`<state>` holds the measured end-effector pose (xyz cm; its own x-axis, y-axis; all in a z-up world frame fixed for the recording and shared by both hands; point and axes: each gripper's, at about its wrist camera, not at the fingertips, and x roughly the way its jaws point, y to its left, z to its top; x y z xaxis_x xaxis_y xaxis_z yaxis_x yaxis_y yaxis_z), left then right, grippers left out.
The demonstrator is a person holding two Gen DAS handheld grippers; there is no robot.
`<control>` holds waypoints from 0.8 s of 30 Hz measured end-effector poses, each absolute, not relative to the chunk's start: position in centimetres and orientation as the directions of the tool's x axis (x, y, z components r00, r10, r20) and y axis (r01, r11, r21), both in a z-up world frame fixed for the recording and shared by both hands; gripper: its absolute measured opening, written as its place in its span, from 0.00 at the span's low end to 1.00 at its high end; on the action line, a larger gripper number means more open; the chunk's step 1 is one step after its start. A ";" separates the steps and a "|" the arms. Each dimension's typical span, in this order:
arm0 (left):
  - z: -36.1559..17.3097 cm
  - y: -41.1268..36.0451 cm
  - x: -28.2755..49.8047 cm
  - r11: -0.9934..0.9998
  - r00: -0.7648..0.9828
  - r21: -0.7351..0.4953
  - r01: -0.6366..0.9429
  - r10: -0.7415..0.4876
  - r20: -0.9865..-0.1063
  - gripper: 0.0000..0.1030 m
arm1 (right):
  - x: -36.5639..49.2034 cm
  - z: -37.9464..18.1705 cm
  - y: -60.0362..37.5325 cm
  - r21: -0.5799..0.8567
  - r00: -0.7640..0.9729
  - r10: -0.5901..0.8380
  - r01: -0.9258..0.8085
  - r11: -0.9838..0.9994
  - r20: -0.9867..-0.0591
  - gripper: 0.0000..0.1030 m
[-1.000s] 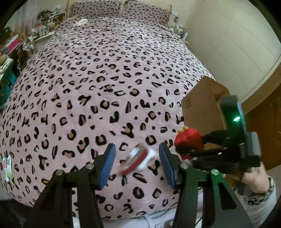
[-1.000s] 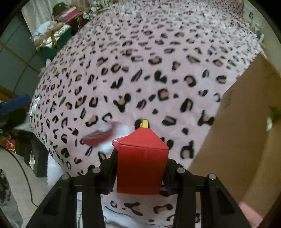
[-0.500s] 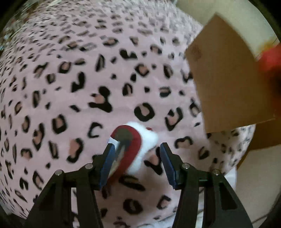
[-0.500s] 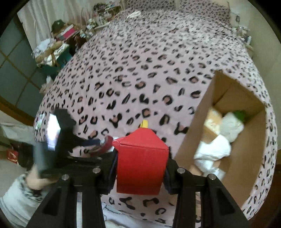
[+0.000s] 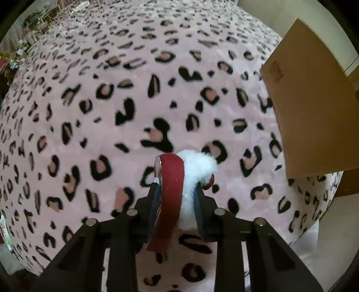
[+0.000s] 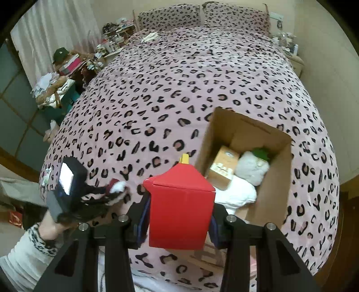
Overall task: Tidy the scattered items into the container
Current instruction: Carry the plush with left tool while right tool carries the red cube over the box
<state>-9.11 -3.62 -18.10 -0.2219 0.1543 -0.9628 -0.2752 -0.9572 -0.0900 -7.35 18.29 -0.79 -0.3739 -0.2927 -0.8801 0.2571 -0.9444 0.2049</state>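
Cardboard box (image 6: 272,179) on bed, right tool (image 6: 179,213) pinching red carton (image 6: 179,209), left tool (image 5: 176,197) just closed onto red-and-white plush (image 5: 179,179).

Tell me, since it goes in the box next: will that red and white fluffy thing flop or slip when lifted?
The red band looks stiff and likely keeps its curve. The white fluff probably squashes, so the left claw may hold loosely.

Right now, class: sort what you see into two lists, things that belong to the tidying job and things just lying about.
Belongs to the job:
- red and white fluffy item, clamped in the left claw, which has just been closing
- red box, held in the right claw
- cardboard box, with items already inside

Just lying about:
- leopard-print bedspread
- bedside clutter
- pillows
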 end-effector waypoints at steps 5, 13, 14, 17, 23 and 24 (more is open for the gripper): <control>-12.3 -2.3 -9.1 -0.939 -0.294 -0.127 -0.319 0.226 -0.929 0.29 | -7.2 -0.9 20.6 0.213 -0.385 -0.291 0.231 -0.949 -0.876 0.42; -2.4 5.5 -9.9 -0.847 -0.339 -0.200 -0.493 0.399 -0.852 0.29 | -6.5 -1.6 24.7 0.229 -0.397 -0.282 0.176 -0.957 -0.873 0.42; -1.7 7.3 -10.2 -0.830 -0.334 -0.206 -0.519 0.418 -0.845 0.29 | -6.3 -1.8 25.1 0.230 -0.398 -0.281 0.171 -0.958 -0.873 0.42; -0.8 11.5 -11.0 -0.789 -0.295 -0.242 -0.565 0.467 -0.833 0.29 | -6.1 -2.5 26.2 0.235 -0.388 -0.279 0.157 -0.959 -0.878 0.42; -1.8 17.1 -10.2 -0.732 -0.221 -0.278 -0.622 0.505 -0.834 0.29 | -6.4 -3.7 27.7 0.228 -0.376 -0.269 0.150 -0.962 -0.887 0.42; -2.3 17.6 -10.1 -0.728 -0.206 -0.288 -0.622 0.508 -0.837 0.30 | -6.5 -3.9 27.9 0.231 -0.373 -0.271 0.150 -0.961 -0.887 0.42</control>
